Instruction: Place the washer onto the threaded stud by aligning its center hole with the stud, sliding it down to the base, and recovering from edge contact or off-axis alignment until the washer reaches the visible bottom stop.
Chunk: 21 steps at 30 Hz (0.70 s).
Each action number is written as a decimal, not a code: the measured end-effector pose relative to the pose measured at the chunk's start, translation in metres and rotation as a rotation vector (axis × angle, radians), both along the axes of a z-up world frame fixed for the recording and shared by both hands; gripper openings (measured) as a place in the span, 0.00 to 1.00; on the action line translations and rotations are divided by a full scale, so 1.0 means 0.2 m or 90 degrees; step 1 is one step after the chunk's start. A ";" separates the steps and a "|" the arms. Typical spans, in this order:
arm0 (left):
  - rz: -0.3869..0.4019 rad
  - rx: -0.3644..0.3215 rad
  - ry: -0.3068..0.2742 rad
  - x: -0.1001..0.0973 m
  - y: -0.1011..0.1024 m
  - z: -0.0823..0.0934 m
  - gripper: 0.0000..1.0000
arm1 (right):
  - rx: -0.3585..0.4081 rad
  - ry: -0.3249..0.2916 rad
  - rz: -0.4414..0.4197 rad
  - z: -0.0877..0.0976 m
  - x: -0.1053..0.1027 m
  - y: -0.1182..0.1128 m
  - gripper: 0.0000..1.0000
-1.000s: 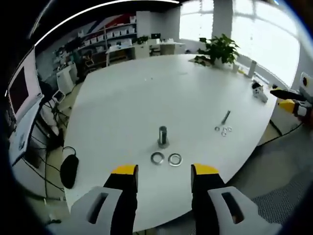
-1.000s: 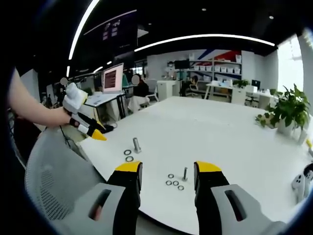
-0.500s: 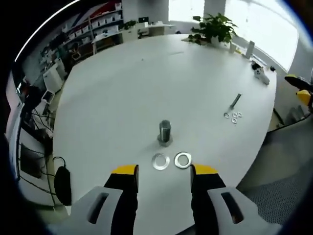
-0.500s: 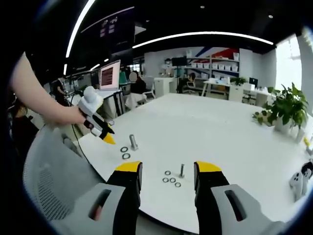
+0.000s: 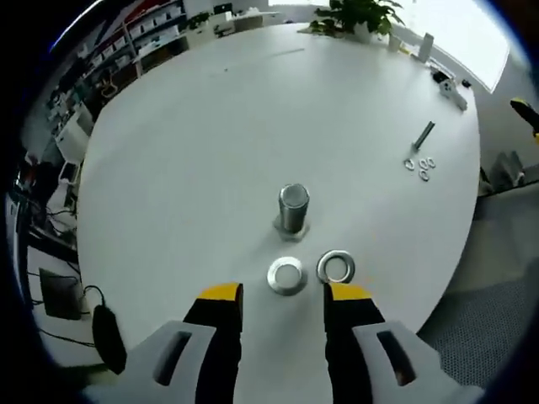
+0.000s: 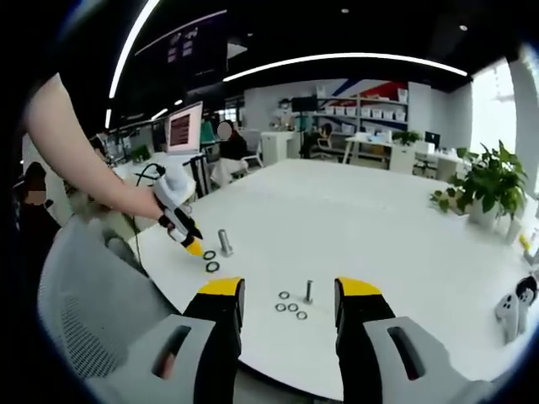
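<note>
— Closing in? The left gripper (image 5: 284, 296) has dropped nearer the threaded stud (image 5: 294, 209), jaws wide, empty.
— Washers?
— One washer (image 5: 286, 275) before the stud, the second washer (image 5: 336, 266) right of it; a small bolt (image 5: 424, 135) lies far right. The right gripper (image 6: 289, 295) gapes, empty.

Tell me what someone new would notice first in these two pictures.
In the left gripper view, a thick upright stud stands mid-way across the big white table, with two flat washers lying just in front of the open left gripper. In the right gripper view, a thin bolt with small rings around it sits ahead of the open right gripper.
</note>
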<state>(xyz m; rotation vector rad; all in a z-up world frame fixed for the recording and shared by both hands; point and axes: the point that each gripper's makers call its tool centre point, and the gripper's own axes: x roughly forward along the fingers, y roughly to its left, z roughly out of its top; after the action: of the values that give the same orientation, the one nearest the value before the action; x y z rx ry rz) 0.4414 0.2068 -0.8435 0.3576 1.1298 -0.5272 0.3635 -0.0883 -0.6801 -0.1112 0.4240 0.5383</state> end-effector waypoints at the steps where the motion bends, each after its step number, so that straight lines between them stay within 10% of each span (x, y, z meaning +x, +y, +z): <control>1: -0.001 0.003 0.010 -0.01 0.00 -0.01 0.34 | 0.001 -0.002 -0.003 0.00 0.00 0.00 0.47; 21: -0.039 0.028 0.049 0.02 -0.02 -0.11 0.29 | -0.003 0.008 -0.007 -0.01 0.00 -0.01 0.46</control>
<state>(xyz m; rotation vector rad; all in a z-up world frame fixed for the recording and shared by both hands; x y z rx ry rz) 0.4454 0.2029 -0.8652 0.4140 1.2090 -0.5751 0.3644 -0.0894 -0.6827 -0.1092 0.4384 0.5282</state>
